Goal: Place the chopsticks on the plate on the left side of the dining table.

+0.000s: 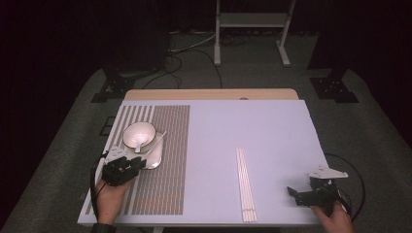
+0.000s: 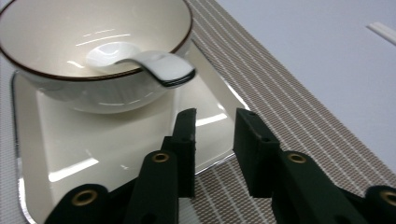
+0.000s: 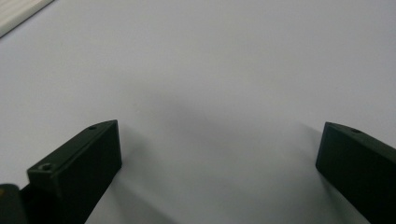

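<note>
My left gripper (image 1: 130,164) sits low, jaws slightly parted (nothing between them) — my right gripper (image 1: 297,194) rests level, jaws spread wide.

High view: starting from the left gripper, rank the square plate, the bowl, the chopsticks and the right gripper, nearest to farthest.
From the left gripper:
1. Square plate, right at its jaws, on the striped mat.
2. Bowl, on the plate's far part.
3. Chopsticks, mid-table to the right.
4. Right gripper, at the table's near right corner.
</note>
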A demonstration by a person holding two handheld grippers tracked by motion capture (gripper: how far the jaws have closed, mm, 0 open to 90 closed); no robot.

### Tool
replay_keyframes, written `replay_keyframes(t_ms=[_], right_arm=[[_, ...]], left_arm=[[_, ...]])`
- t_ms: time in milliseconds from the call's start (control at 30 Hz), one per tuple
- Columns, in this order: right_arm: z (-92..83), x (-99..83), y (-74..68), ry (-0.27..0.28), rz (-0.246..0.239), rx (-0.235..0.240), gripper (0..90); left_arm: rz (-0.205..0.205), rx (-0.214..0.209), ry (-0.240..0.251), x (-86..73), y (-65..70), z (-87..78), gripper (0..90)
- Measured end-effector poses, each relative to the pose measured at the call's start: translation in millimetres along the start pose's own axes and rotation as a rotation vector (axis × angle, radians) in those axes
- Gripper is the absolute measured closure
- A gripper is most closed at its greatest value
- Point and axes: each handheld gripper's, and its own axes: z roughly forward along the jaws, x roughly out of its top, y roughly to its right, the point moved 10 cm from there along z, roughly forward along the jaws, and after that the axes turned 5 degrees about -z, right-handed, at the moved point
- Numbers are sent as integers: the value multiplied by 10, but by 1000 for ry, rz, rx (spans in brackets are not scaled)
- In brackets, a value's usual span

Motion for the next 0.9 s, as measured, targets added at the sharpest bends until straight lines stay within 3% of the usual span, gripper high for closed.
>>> replay_keyframes(t_ms=[67,267,567,800,900], right_arm=[[0,0,-1,0,1,0,0],[0,0,-1,0,1,0,0],[0,0,0,0,0,0,0],[0,0,0,0,0,0,0],[0,0,0,0,0,0,0]], left_arm=[[-2,-24,6,13,63,5,652],[-7,-41,-1,29,180,25,581],[2,-86,-17,48,425,78,374],[58,-75,-16,55,618,138,215],[71,-94,-11,60,724,169,158]])
